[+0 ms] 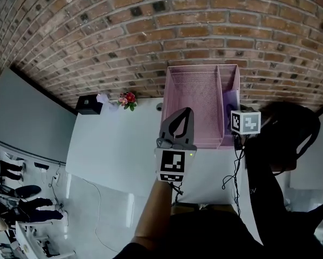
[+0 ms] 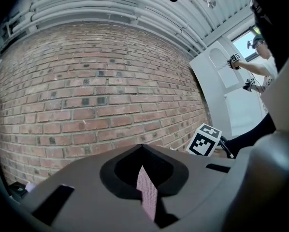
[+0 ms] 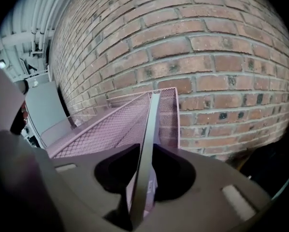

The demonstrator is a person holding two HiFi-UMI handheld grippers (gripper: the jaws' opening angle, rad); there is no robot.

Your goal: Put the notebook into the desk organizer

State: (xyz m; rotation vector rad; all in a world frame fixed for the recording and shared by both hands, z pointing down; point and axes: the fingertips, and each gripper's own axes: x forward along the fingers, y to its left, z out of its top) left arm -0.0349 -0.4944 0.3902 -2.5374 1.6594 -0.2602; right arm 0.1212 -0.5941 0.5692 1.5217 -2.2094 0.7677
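Observation:
A pink mesh desk organizer [image 1: 196, 99] stands on the white table against the brick wall. Its narrow right compartment holds the lavender notebook [image 1: 233, 103] upright. My right gripper's marker cube [image 1: 245, 122] sits at that compartment's near end. In the right gripper view, the notebook's thin grey edge [image 3: 151, 124] rises from between the jaws of the right gripper [image 3: 145, 151] into the organizer [image 3: 110, 127]; the jaws are shut on it. My left gripper [image 1: 186, 112] hovers over the organizer's near left corner, shut and holding nothing. In the left gripper view, the left gripper [image 2: 142, 147] shows a strip of pink mesh [image 2: 147, 195] through its gap.
A black box [image 1: 89, 104] and a small bunch of flowers [image 1: 128, 99] sit at the table's far edge, left of the organizer. Black cables [image 1: 233, 169] hang off the near right edge. White table [image 1: 118, 144] spreads to the left. A person [image 2: 263, 57] stands at the right.

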